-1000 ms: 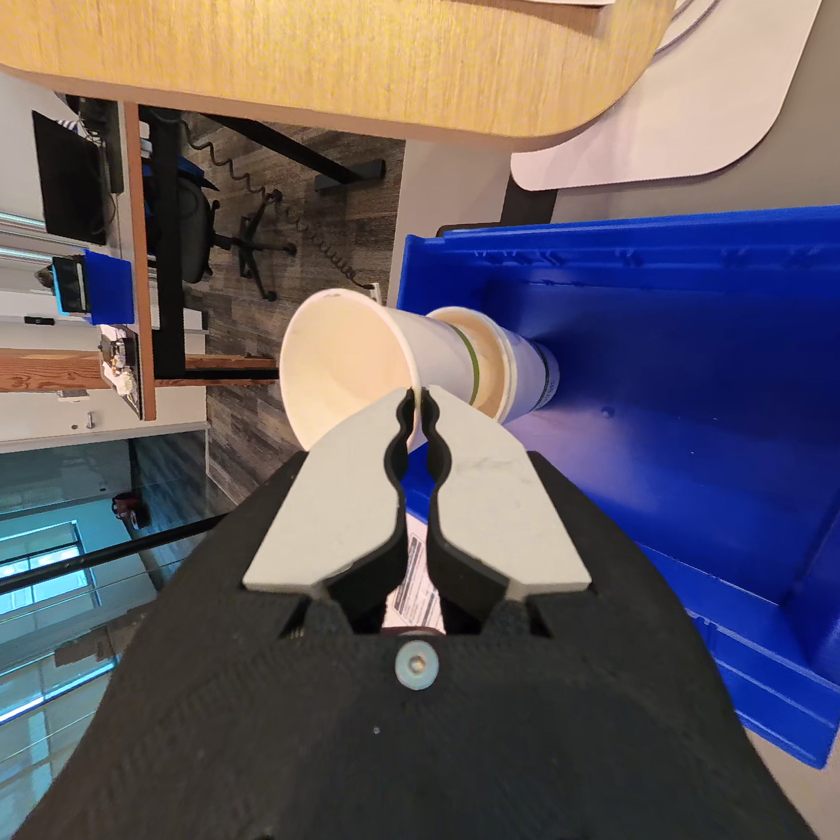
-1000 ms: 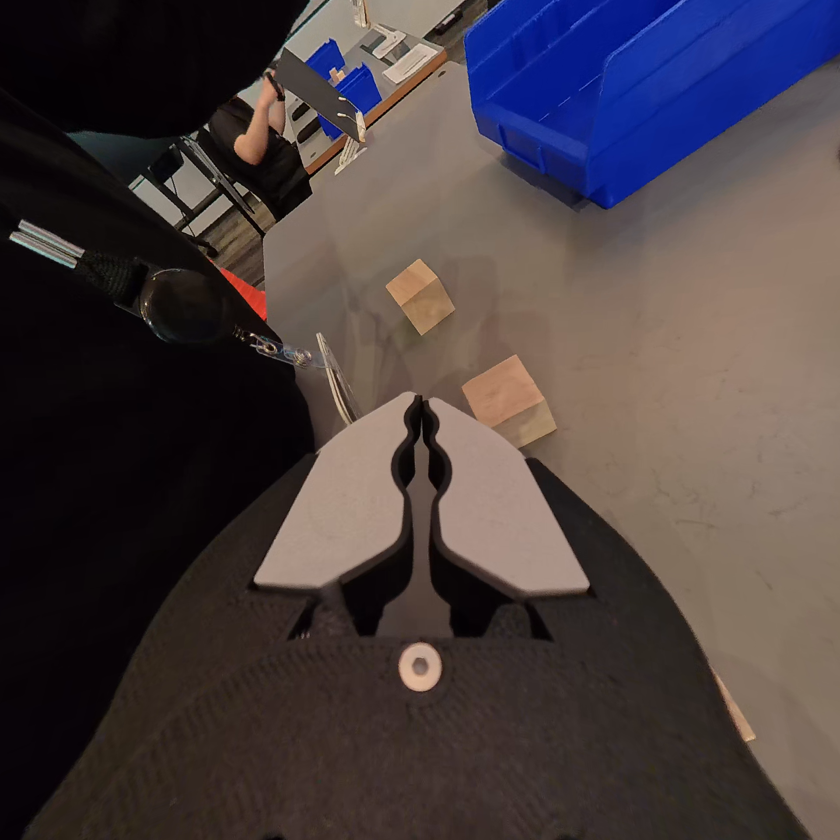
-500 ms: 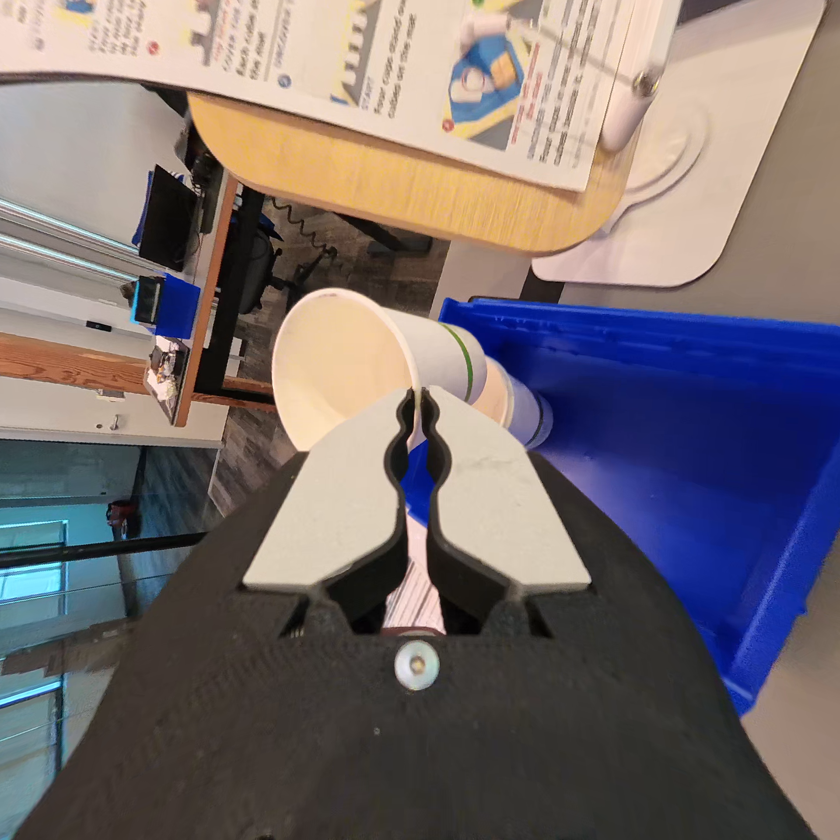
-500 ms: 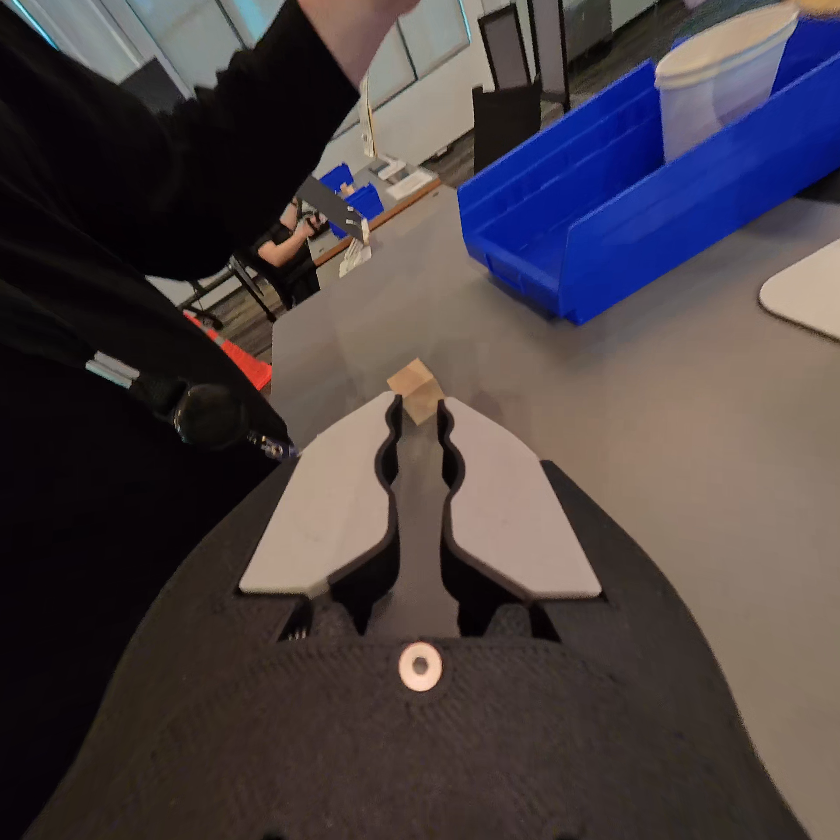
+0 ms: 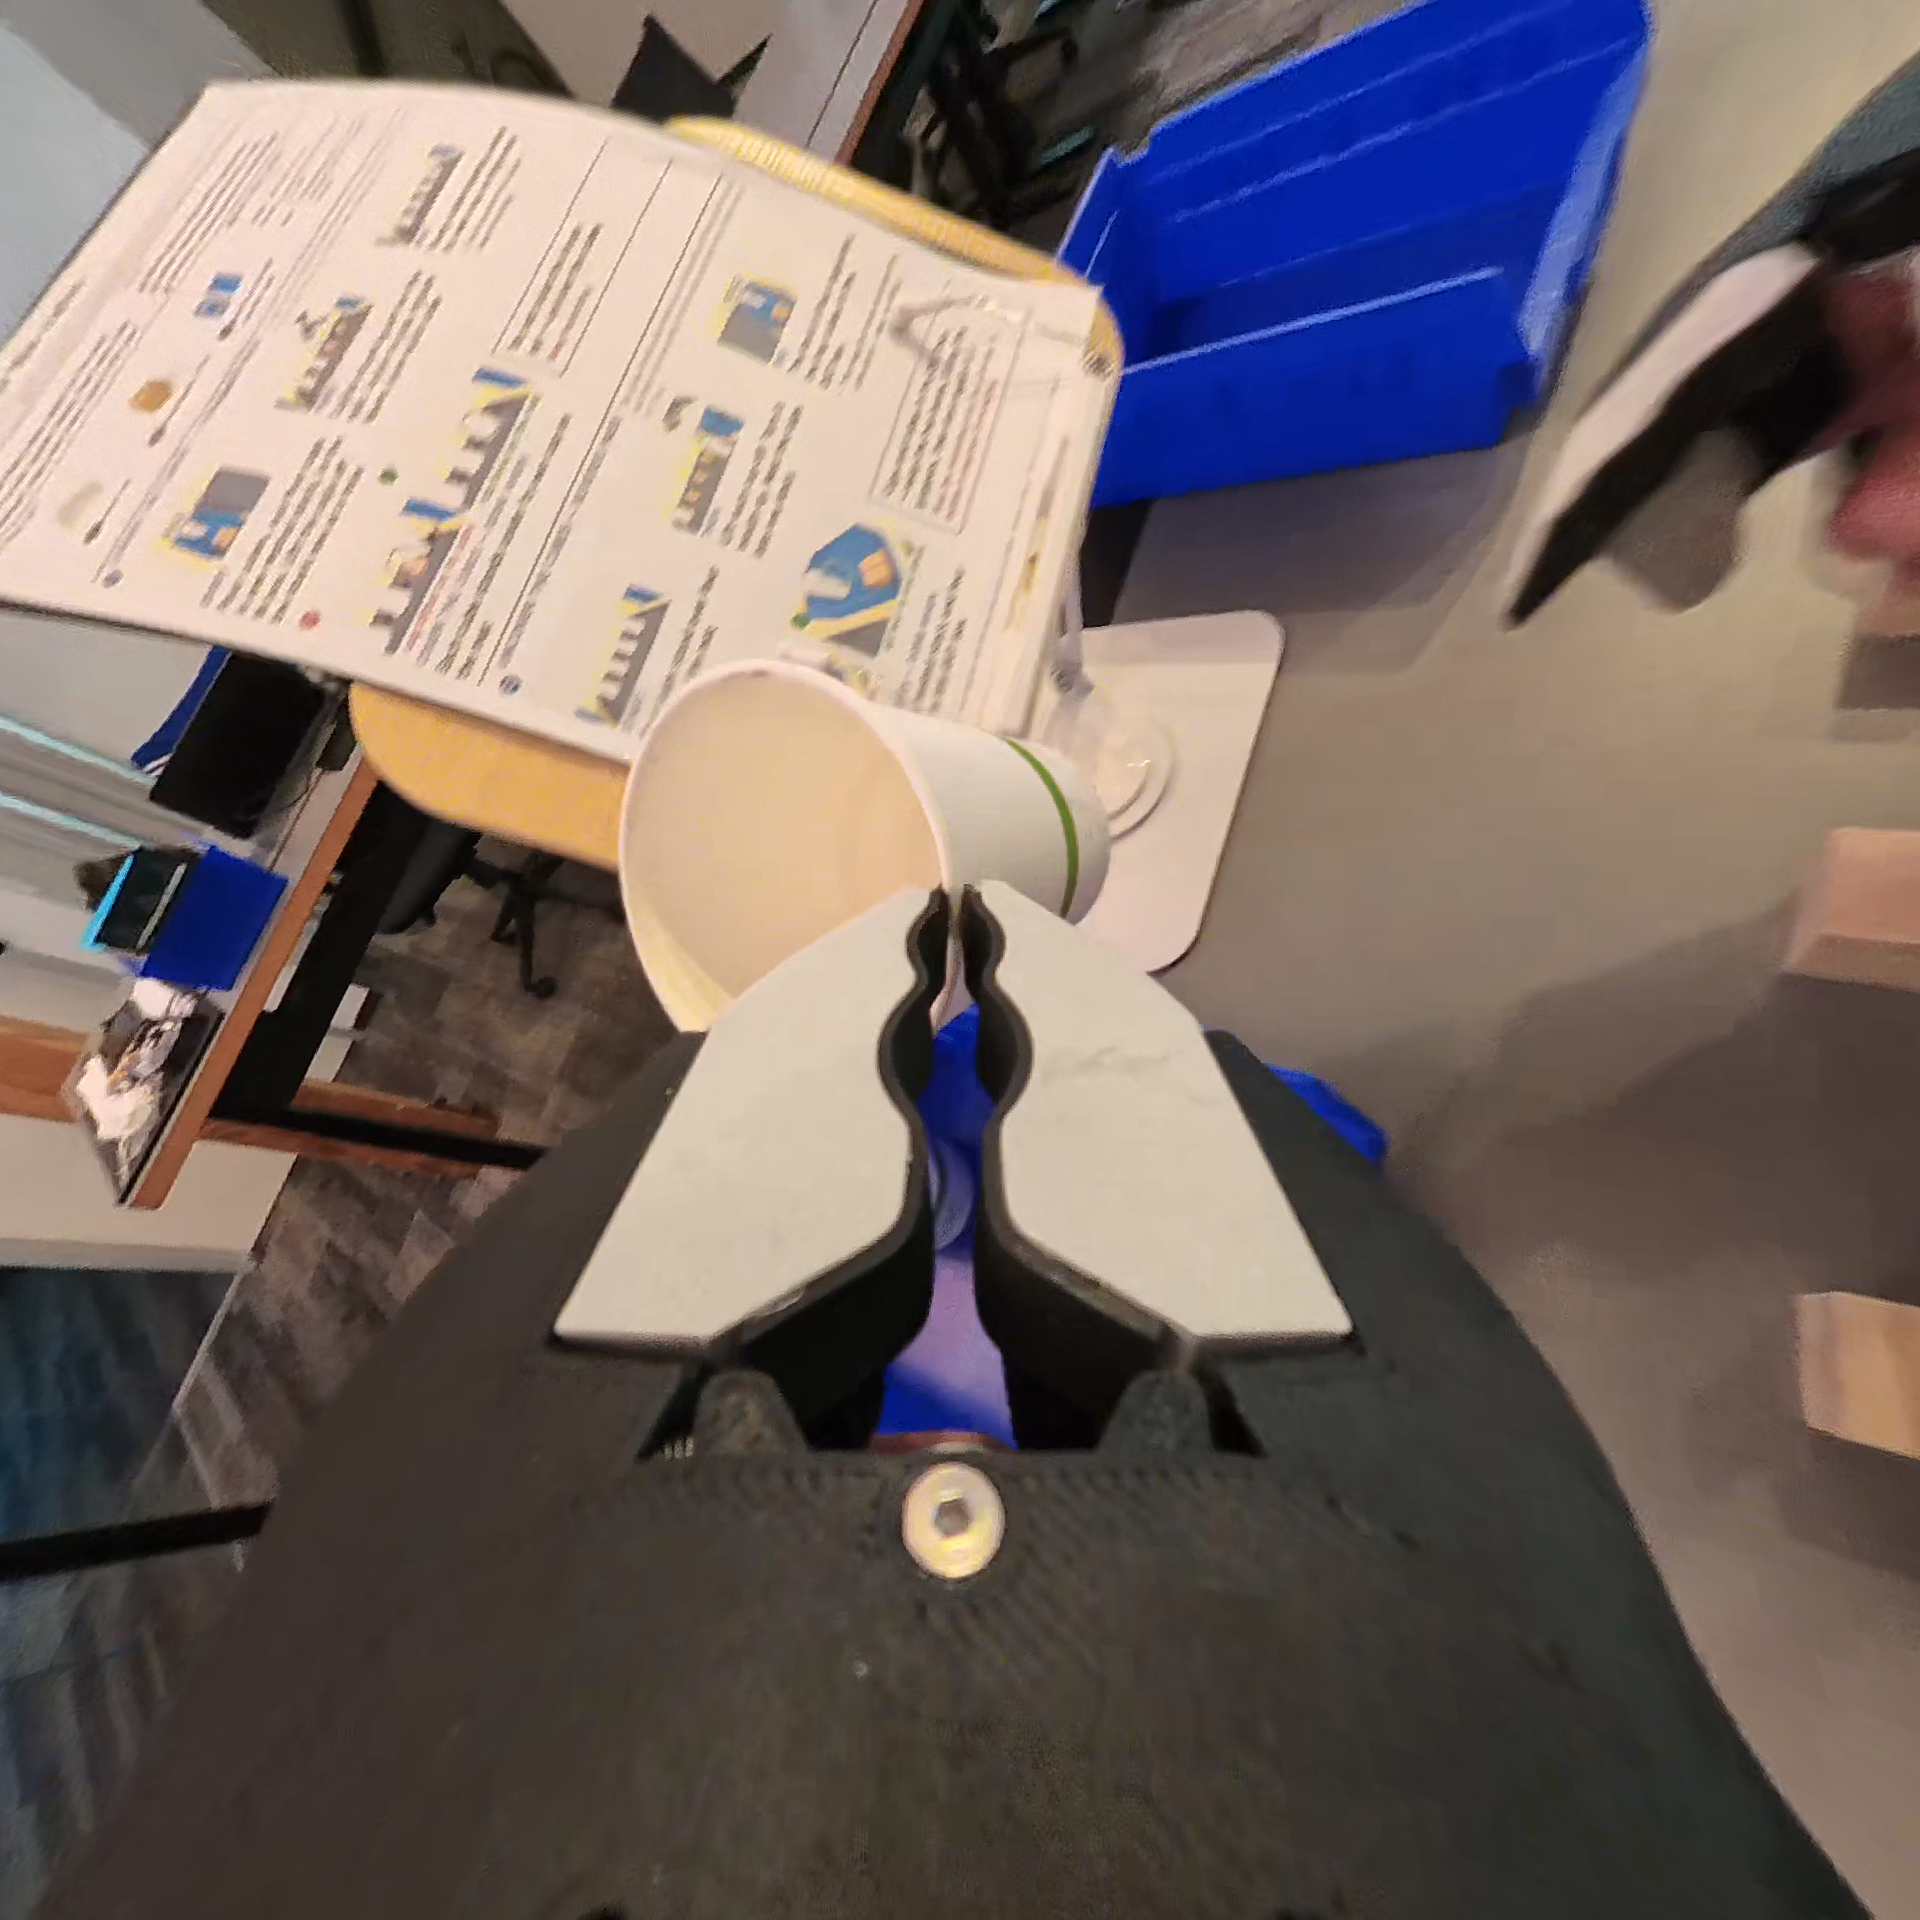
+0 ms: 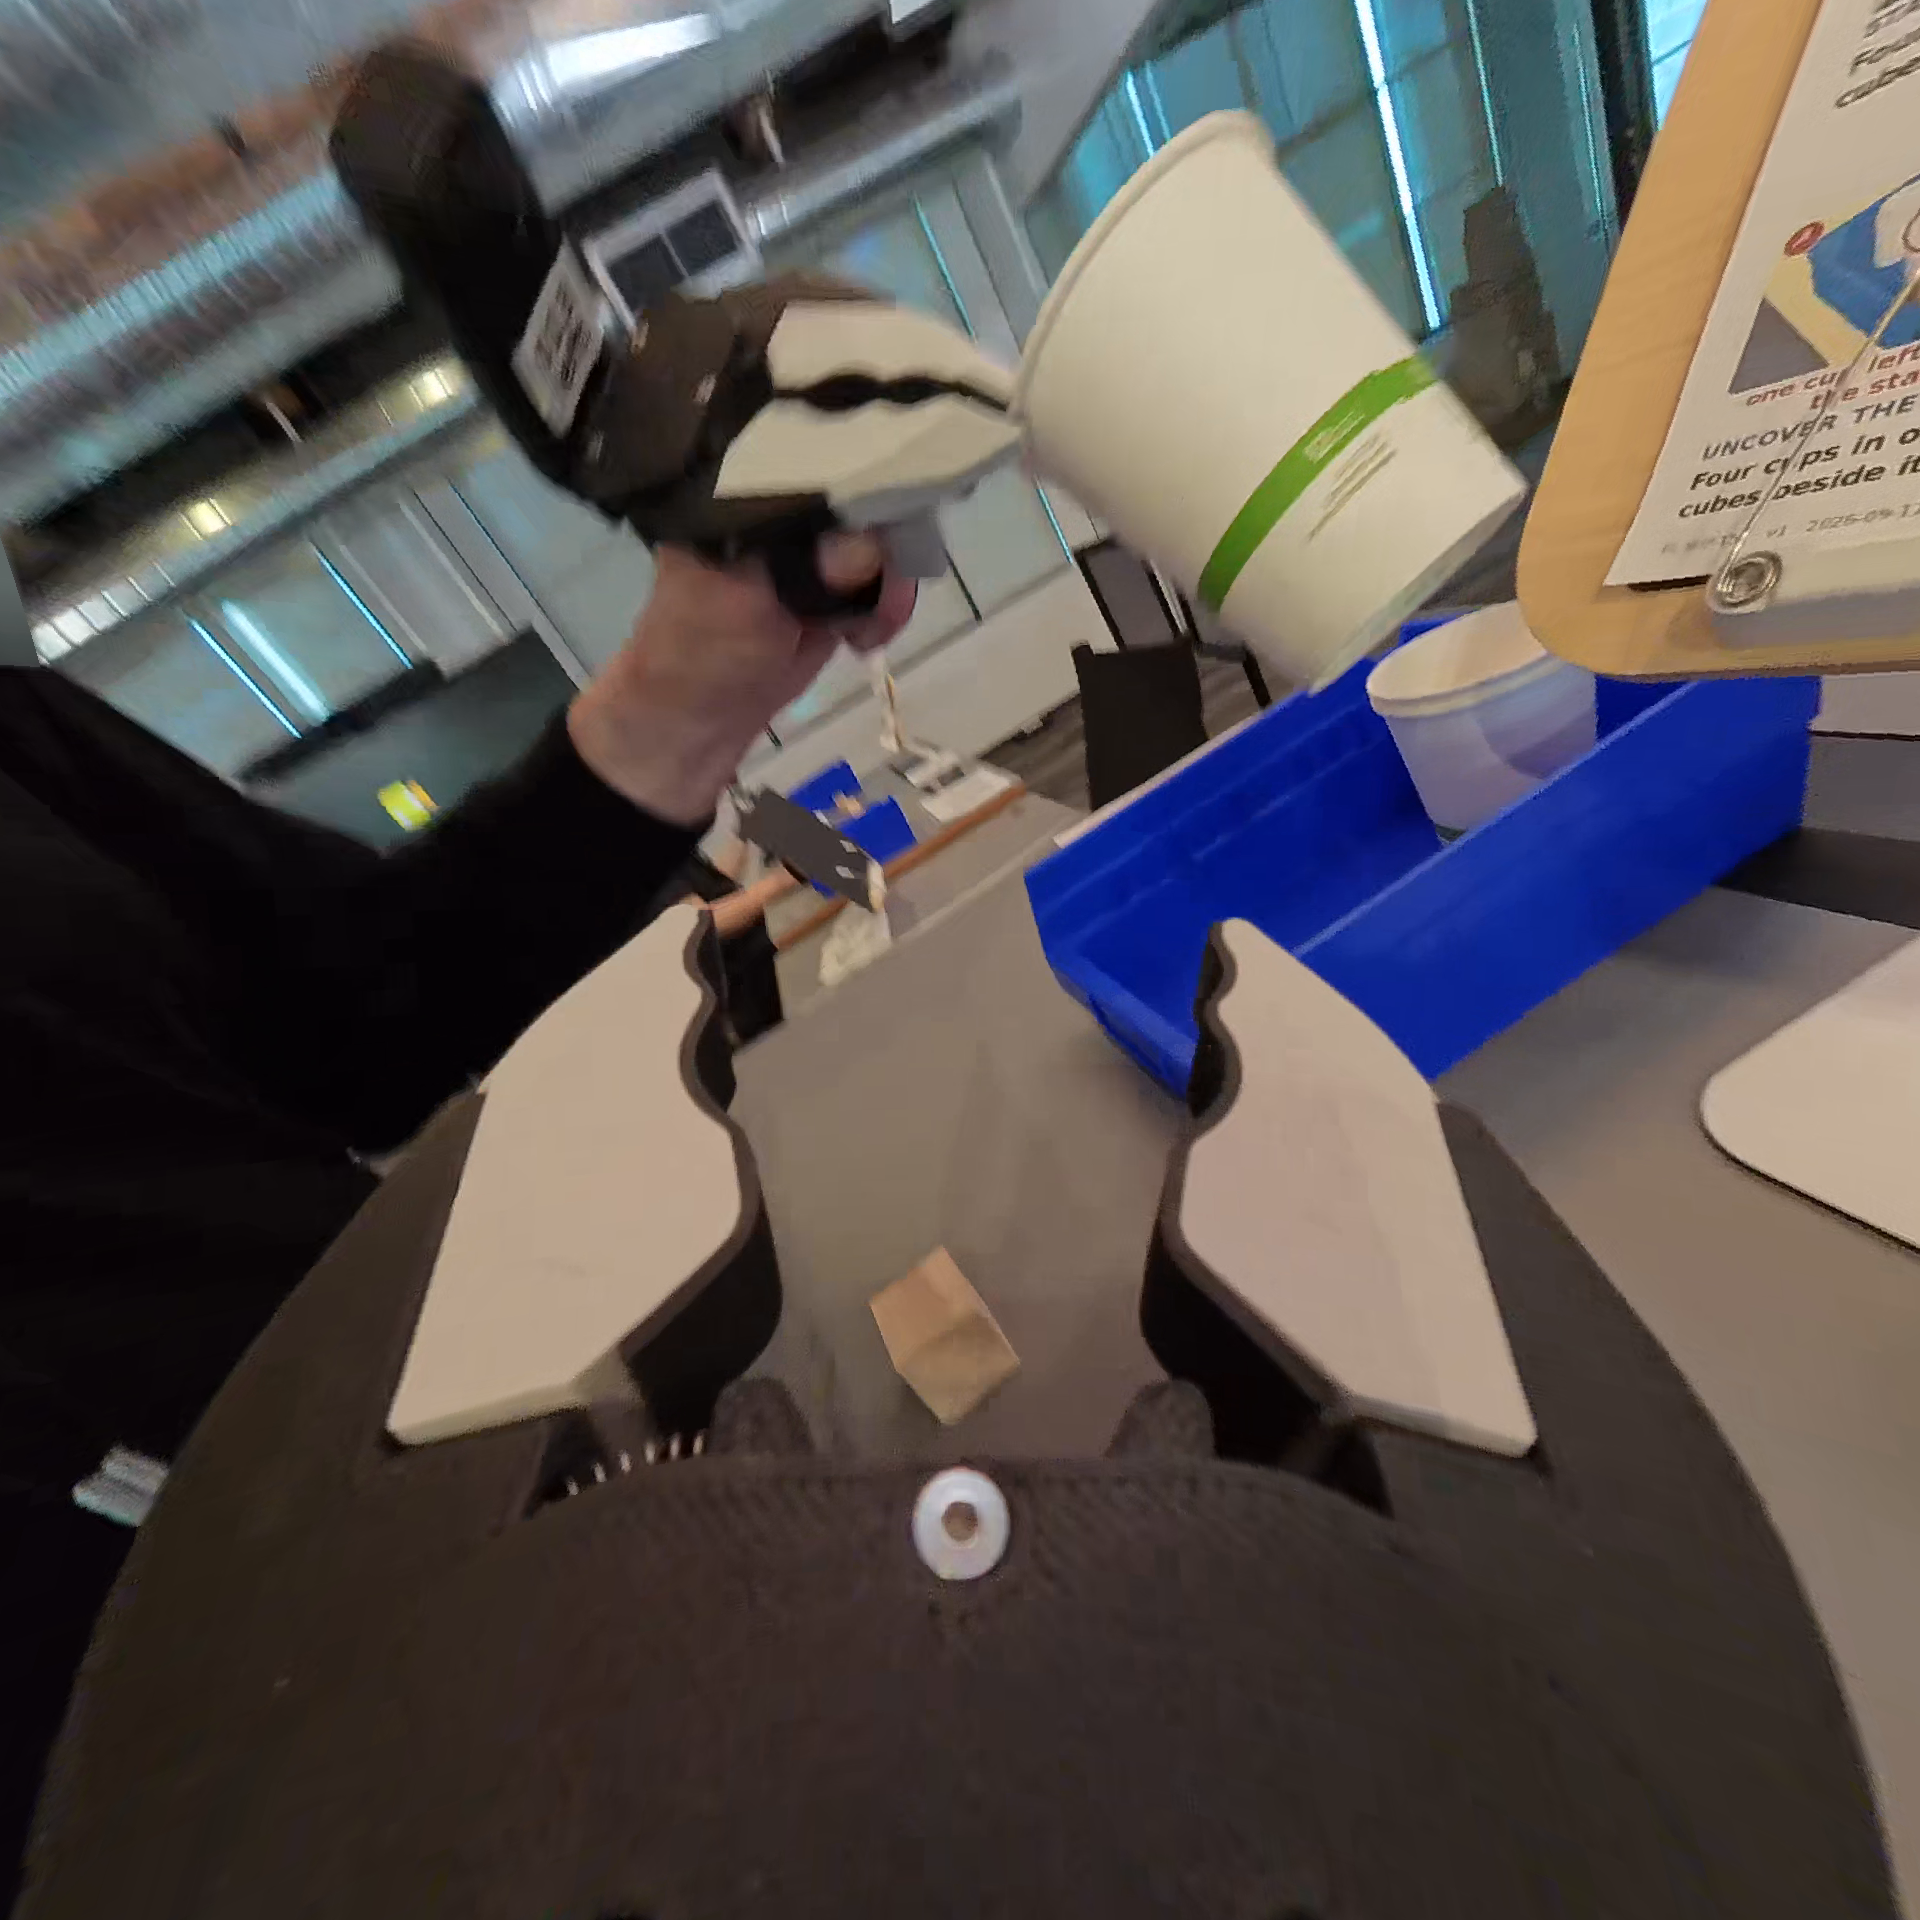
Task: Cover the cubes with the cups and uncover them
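Note:
My left gripper (image 5: 954, 899) is shut on the rim of a white paper cup (image 5: 831, 821) with a green band, held tilted in the air with its mouth toward the camera. The right wrist view shows the same gripper (image 6: 997, 416) and cup (image 6: 1278, 447) held high above the blue bin (image 6: 1403, 914). My right gripper (image 6: 961, 935) is open and empty above the grey table, with a wooden cube (image 6: 940, 1335) lying below between its fingers. Two more cubes (image 5: 1860, 914) show blurred at the right edge of the left wrist view.
Another cup (image 6: 1475, 727) stands in the blue bin. A clipboard with a printed sheet (image 5: 520, 364) stands behind it on a white mat (image 5: 1184, 727). The person's black sleeve (image 6: 260, 935) fills the left. The right gripper (image 5: 1683, 416) shows at upper right.
My left gripper has lifted the cup off the stack in the bin and swung it out over the table. My right gripper has opened wide and tilted up.

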`<control>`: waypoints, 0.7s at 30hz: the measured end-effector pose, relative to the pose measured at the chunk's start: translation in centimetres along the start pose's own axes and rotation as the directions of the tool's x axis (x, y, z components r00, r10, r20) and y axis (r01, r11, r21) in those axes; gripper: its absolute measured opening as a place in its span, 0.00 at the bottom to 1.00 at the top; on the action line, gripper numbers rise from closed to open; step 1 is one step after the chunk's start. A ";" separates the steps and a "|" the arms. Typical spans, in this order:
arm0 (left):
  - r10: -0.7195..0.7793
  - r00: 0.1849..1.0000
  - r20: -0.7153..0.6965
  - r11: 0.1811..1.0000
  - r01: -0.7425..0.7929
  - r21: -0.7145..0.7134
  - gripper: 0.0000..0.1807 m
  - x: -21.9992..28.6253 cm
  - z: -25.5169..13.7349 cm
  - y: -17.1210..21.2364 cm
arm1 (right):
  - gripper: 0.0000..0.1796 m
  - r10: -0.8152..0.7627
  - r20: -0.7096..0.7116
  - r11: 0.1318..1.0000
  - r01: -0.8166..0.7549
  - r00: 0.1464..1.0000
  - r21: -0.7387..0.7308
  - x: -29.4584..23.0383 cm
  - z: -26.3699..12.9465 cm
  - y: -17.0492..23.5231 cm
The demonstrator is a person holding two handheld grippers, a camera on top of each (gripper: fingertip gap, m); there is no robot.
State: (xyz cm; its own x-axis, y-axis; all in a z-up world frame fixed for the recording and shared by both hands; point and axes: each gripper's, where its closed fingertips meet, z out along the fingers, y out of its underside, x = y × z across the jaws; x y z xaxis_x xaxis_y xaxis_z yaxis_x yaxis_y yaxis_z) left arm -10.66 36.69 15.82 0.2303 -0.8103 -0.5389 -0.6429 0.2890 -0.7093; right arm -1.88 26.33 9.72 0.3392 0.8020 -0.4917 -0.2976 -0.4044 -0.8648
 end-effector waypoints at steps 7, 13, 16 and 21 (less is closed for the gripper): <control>-0.044 0.992 -0.118 0.983 0.064 0.172 0.01 5.9 -0.7 -5.5 | 0.64 0.296 0.103 0.923 -0.312 0.950 0.226 4.1 0.5 -2.8; -0.110 0.972 -0.208 0.954 0.162 0.253 0.01 9.2 -0.7 -7.7 | 0.68 0.386 0.294 0.850 -0.461 0.874 0.254 3.7 0.6 -3.9; -0.140 0.960 -0.244 0.942 0.204 0.265 0.01 10.6 -0.4 -7.9 | 0.51 0.355 0.385 0.841 -0.470 0.852 0.267 2.4 -0.2 -4.9; -0.173 0.941 -0.291 0.930 0.253 0.268 0.04 11.6 0.0 -8.1 | 0.49 0.338 0.296 0.881 -0.411 0.893 0.235 3.0 -2.2 -5.7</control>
State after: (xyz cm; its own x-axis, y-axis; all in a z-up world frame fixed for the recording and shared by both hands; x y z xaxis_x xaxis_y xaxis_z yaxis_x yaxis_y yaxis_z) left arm -2.78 24.95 15.33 0.1153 -0.9607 -0.2524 -0.3436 0.1998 -0.9176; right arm 2.84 30.07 12.89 -0.0620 0.7103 -0.7011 -0.6108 -0.5826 -0.5362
